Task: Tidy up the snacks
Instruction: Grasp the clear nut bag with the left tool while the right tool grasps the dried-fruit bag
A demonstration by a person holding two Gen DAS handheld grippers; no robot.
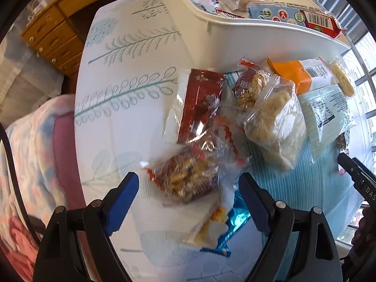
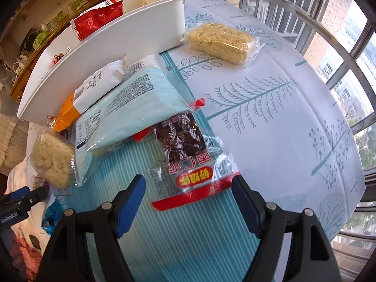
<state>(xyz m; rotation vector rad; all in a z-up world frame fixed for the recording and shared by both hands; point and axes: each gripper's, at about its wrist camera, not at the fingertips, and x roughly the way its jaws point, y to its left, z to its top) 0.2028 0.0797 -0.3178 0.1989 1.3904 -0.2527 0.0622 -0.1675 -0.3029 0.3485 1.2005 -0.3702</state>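
Note:
My left gripper (image 1: 189, 183) is open, its blue pads on either side of a clear packet of nut brittle (image 1: 188, 178) lying on the table. Beyond it lie a red foil packet (image 1: 199, 108), a second nut packet (image 1: 249, 87) and a pale rice-cake bag (image 1: 275, 127). My right gripper (image 2: 189, 185) is open over a clear red-edged bag of dark dried fruit (image 2: 183, 145). The white basket (image 1: 235, 37) holds several snack packs; it also shows in the right wrist view (image 2: 117, 47).
A pale blue pack (image 2: 131, 110), an orange and white pack (image 2: 94, 89) and a yellow rice-cake bar (image 2: 221, 40) lie on the tablecloth (image 2: 270, 141). A blue foil packet (image 1: 225, 232) lies under my left gripper. A window grille (image 2: 329, 35) stands behind, a wooden dresser (image 1: 51, 30) at the left.

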